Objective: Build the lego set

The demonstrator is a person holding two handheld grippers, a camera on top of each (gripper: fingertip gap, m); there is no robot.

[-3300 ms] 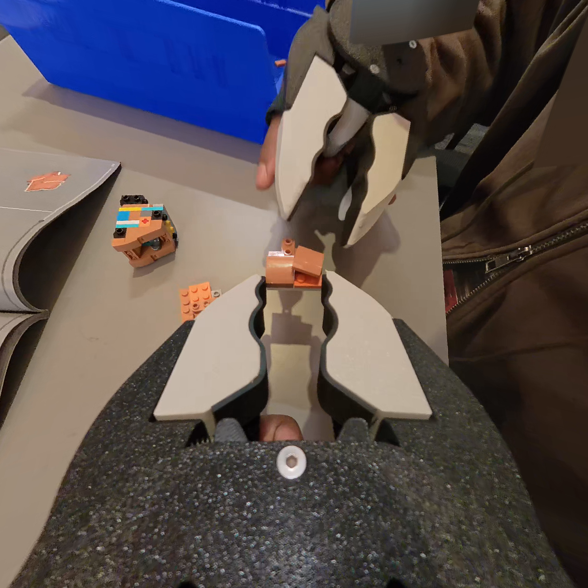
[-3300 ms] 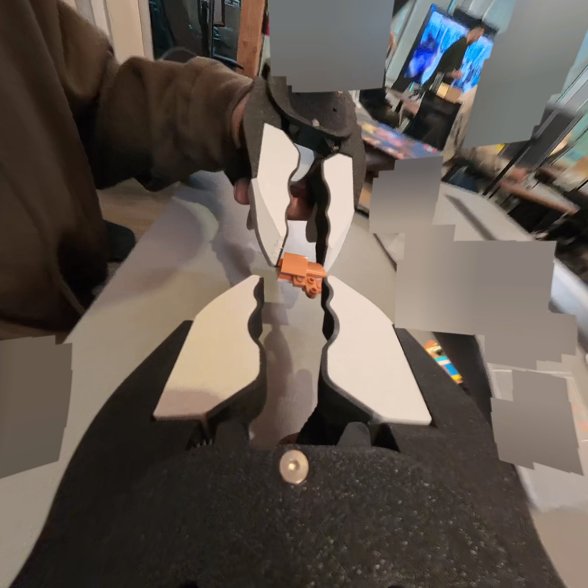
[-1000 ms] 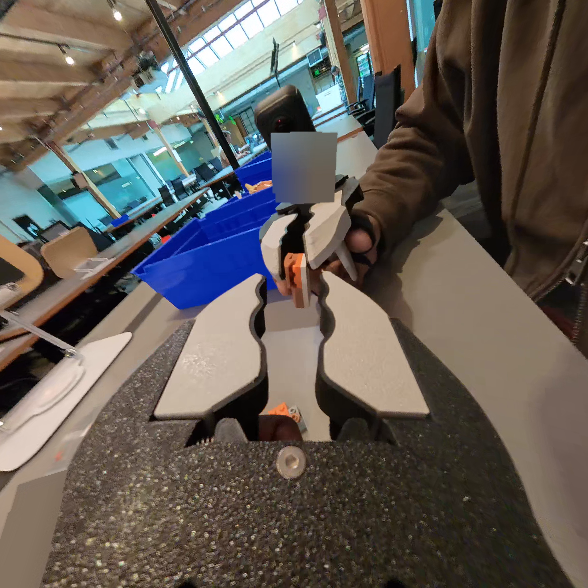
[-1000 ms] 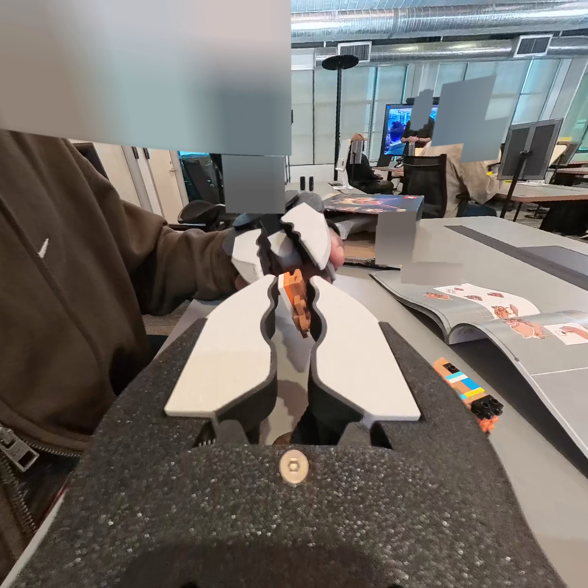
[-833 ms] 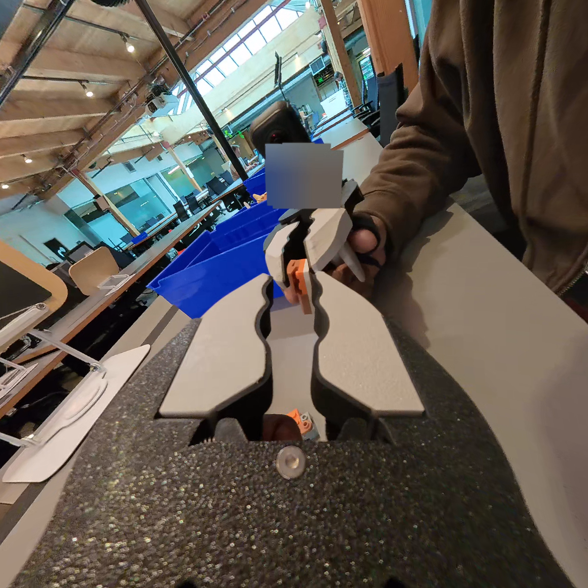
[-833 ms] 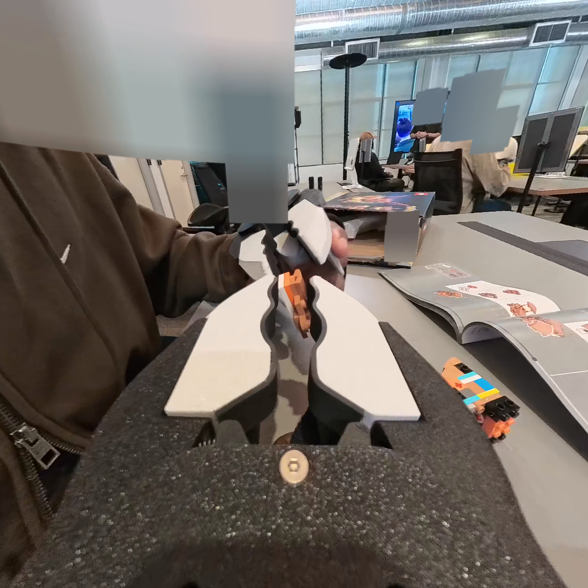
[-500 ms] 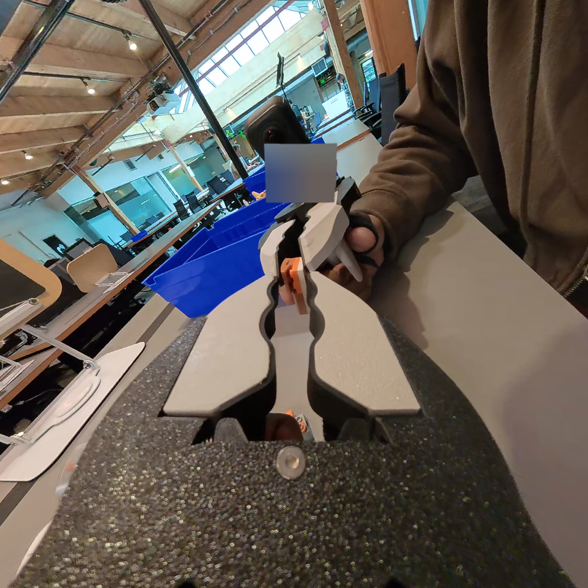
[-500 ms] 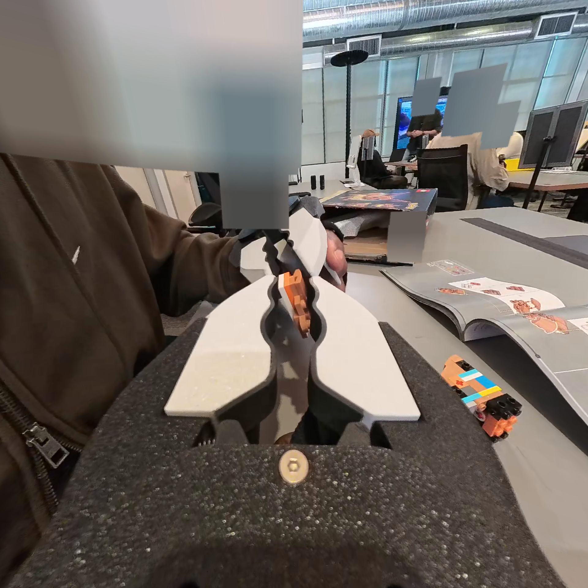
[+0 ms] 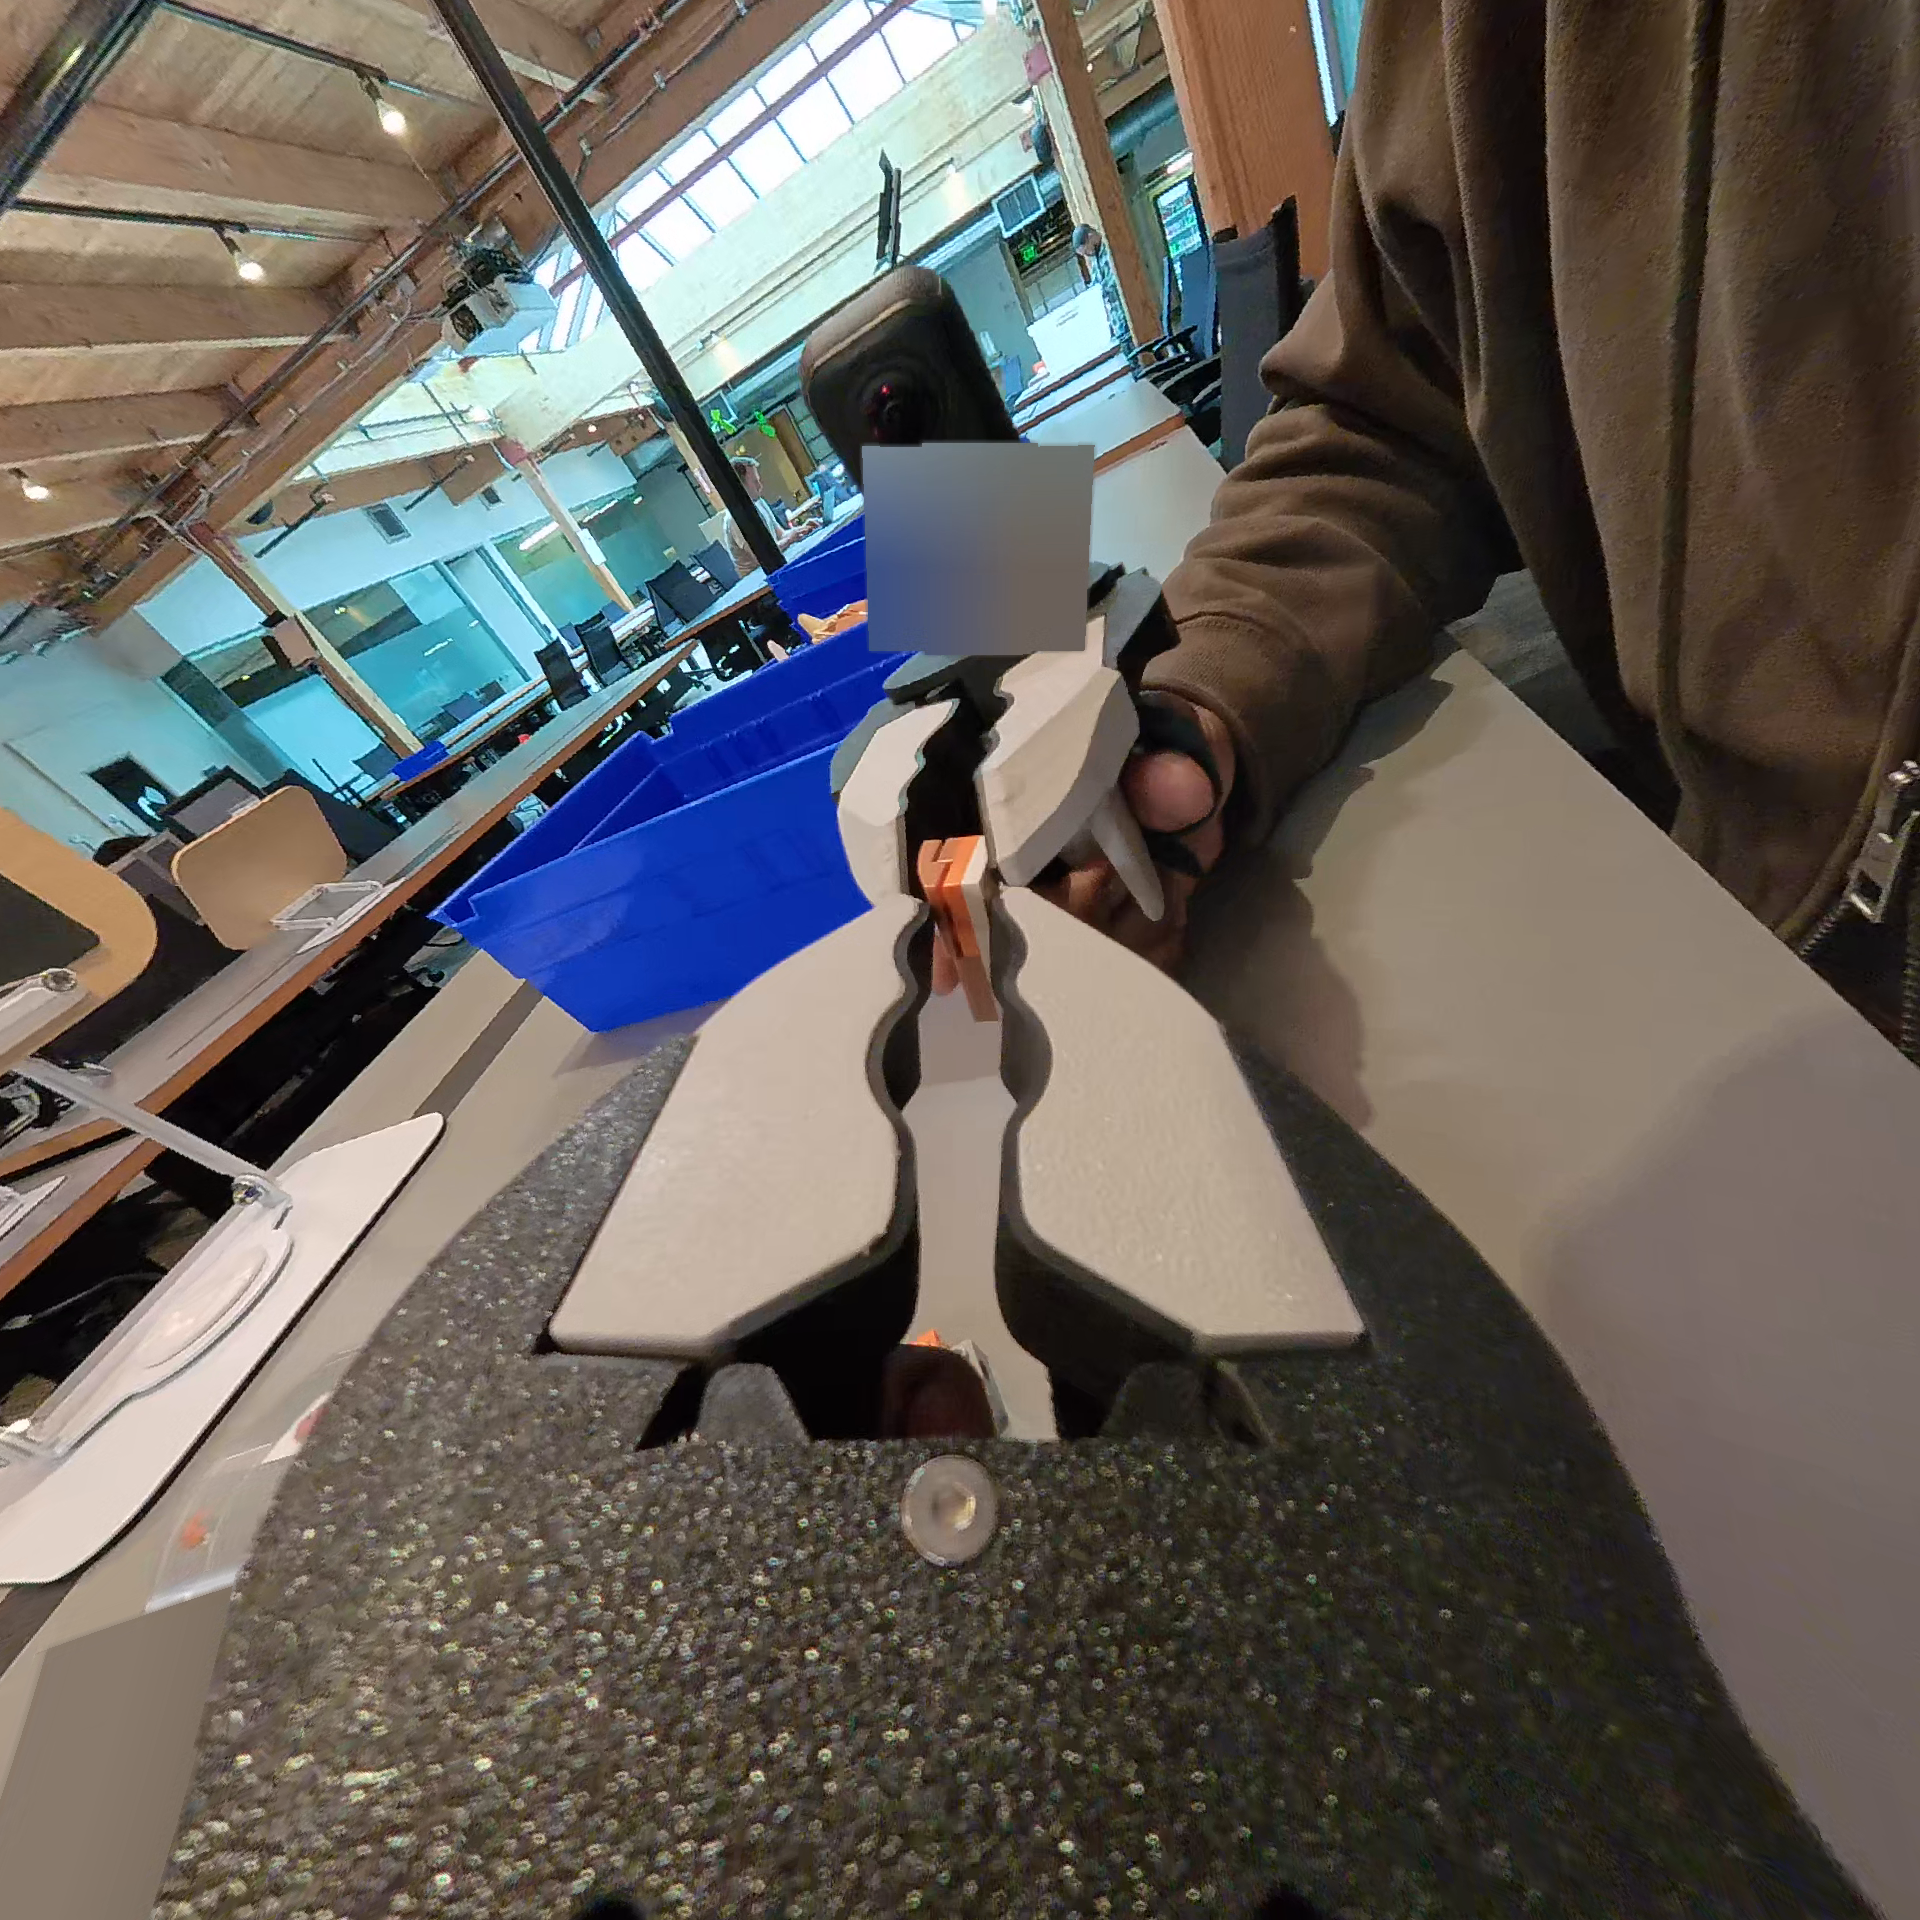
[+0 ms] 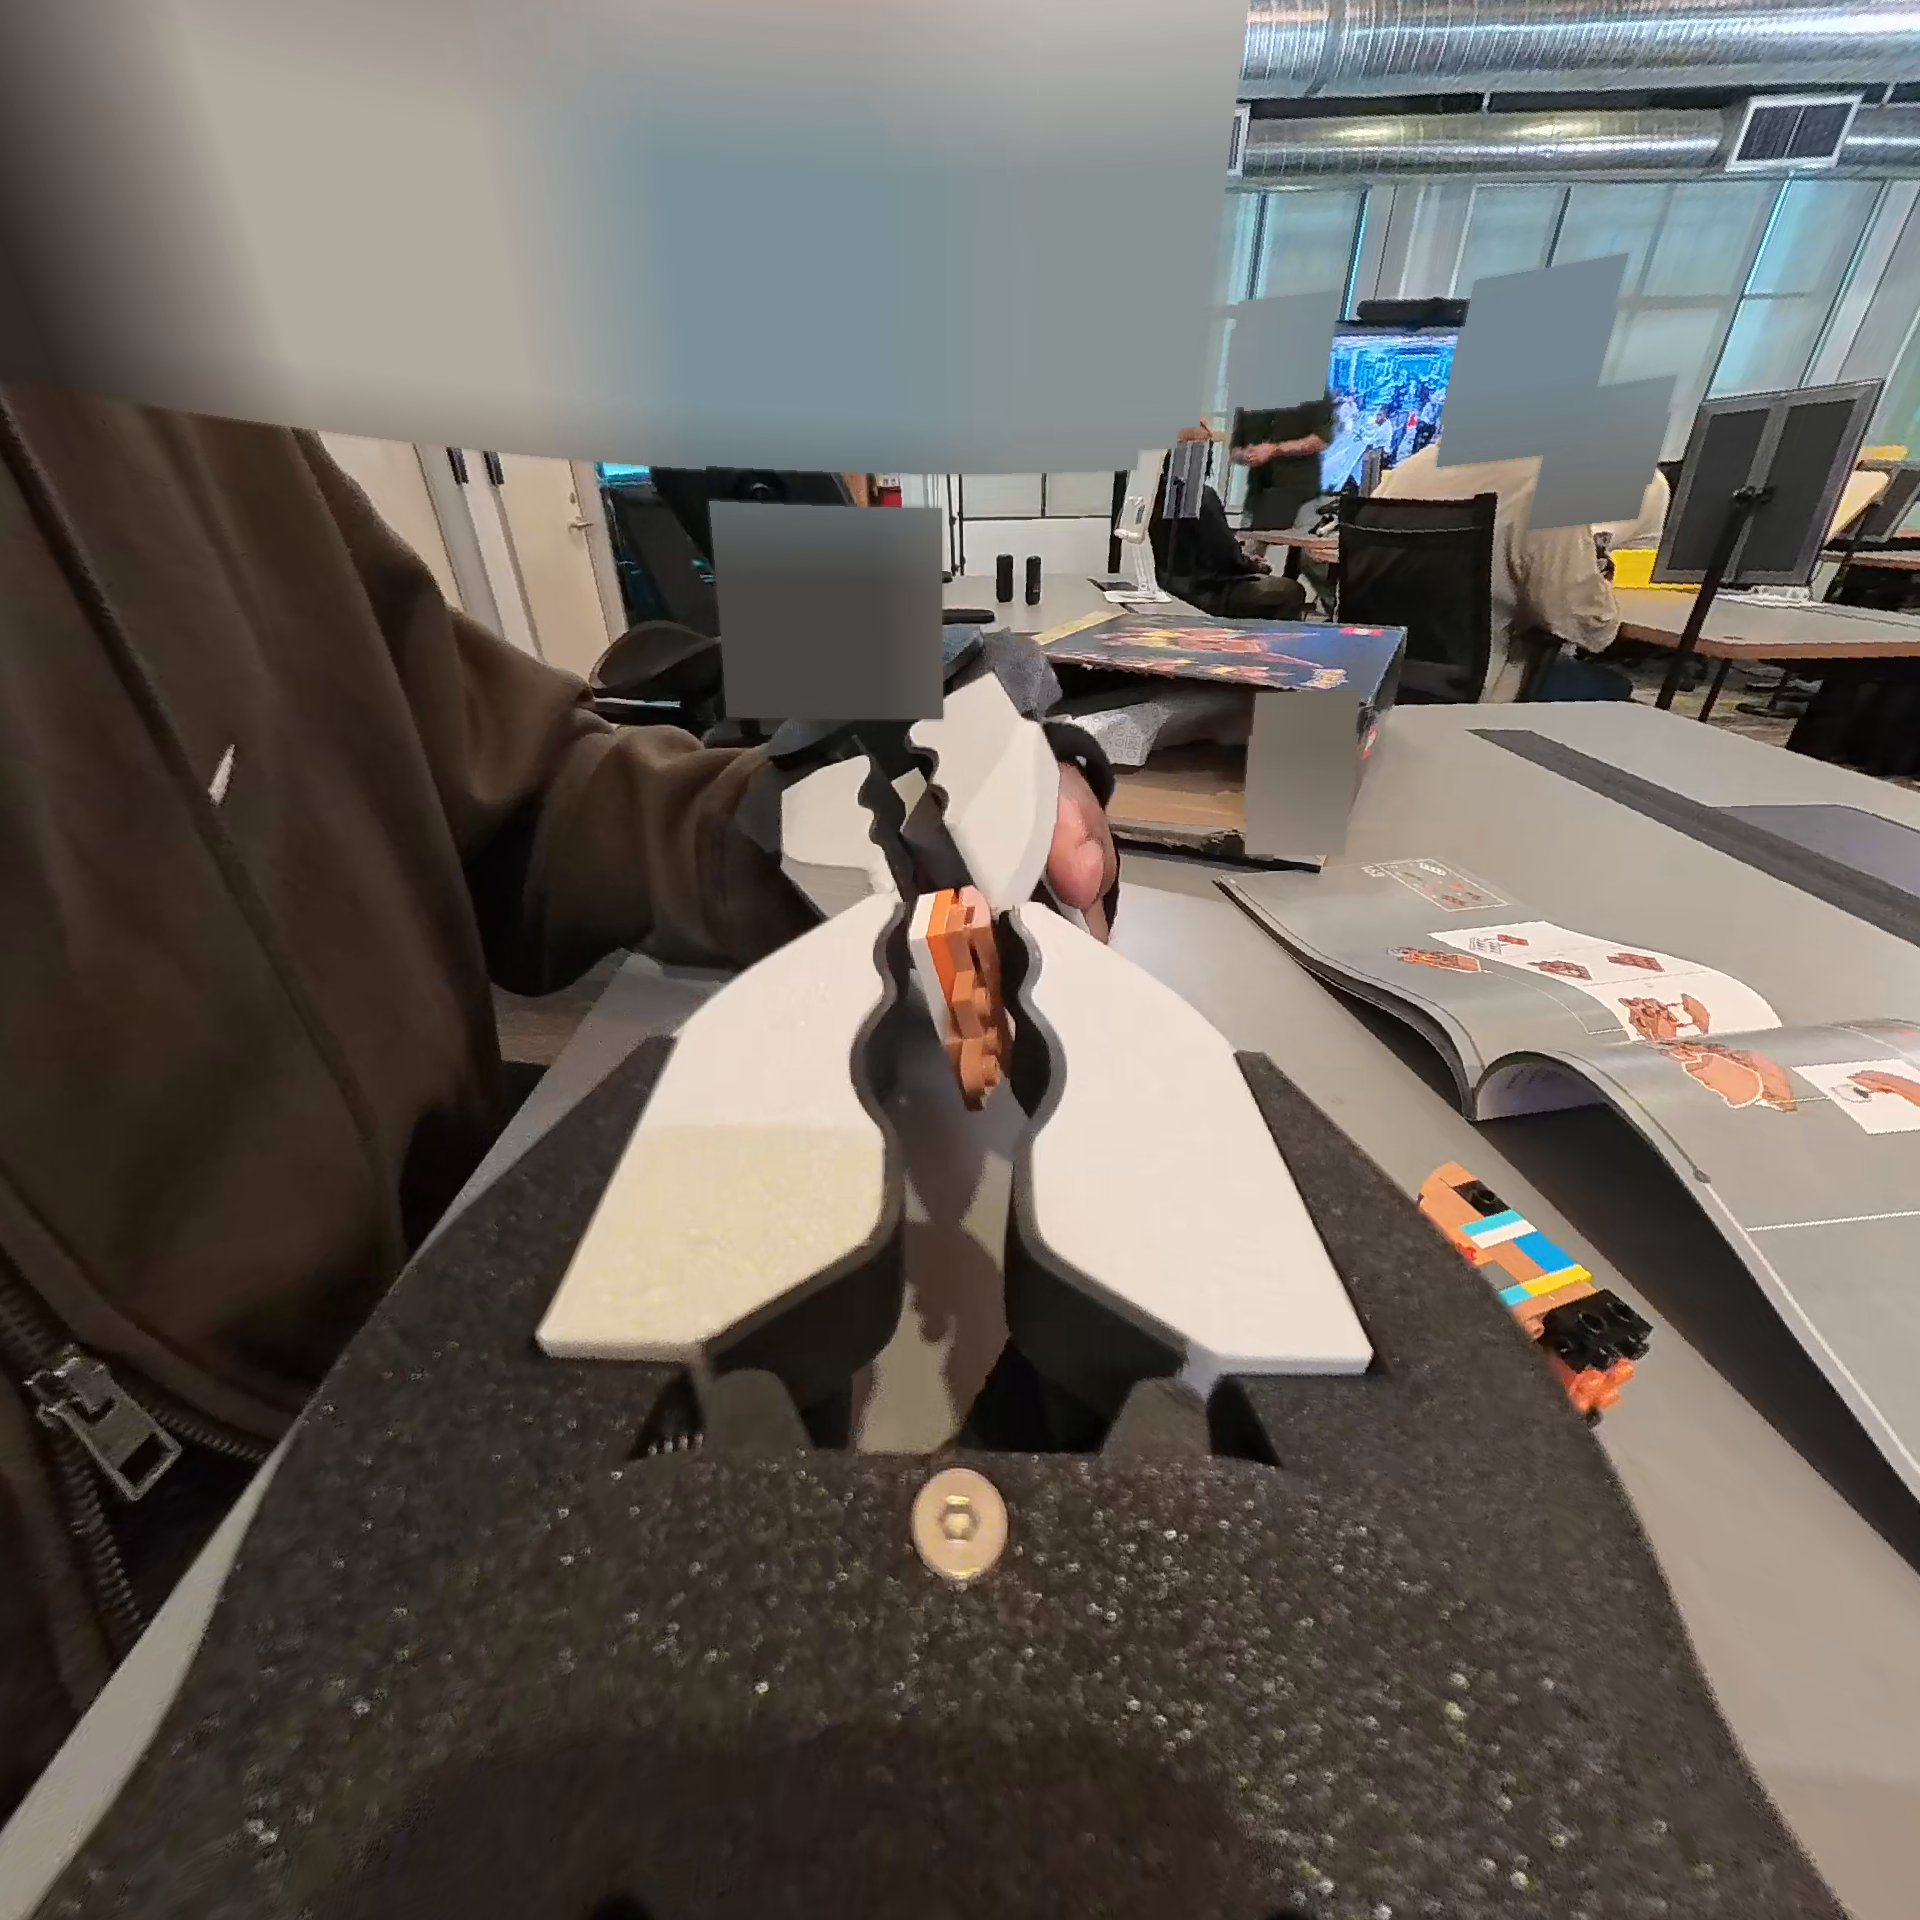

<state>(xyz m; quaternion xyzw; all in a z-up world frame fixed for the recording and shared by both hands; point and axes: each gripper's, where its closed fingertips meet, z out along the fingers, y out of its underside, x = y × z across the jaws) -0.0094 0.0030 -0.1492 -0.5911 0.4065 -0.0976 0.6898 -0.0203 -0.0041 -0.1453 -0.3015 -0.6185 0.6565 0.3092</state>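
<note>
The small orange and white brick assembly [image 10: 961, 997] sits squeezed between the tips of both tools, so most of its faces are covered by the grey fingers [image 10: 1143, 1122]; in the left wrist view only a narrow edge of it [image 9: 961, 925] shows. The open grey instruction booklet [image 10: 1621, 1049] runs off the right edge. The striped orange brick model [image 10: 1527, 1268] on the bench is partly hidden behind the black tool body. The blue plastic bins [image 9: 675, 883] are partly covered by the far tool, and their contents cannot be seen.
</note>
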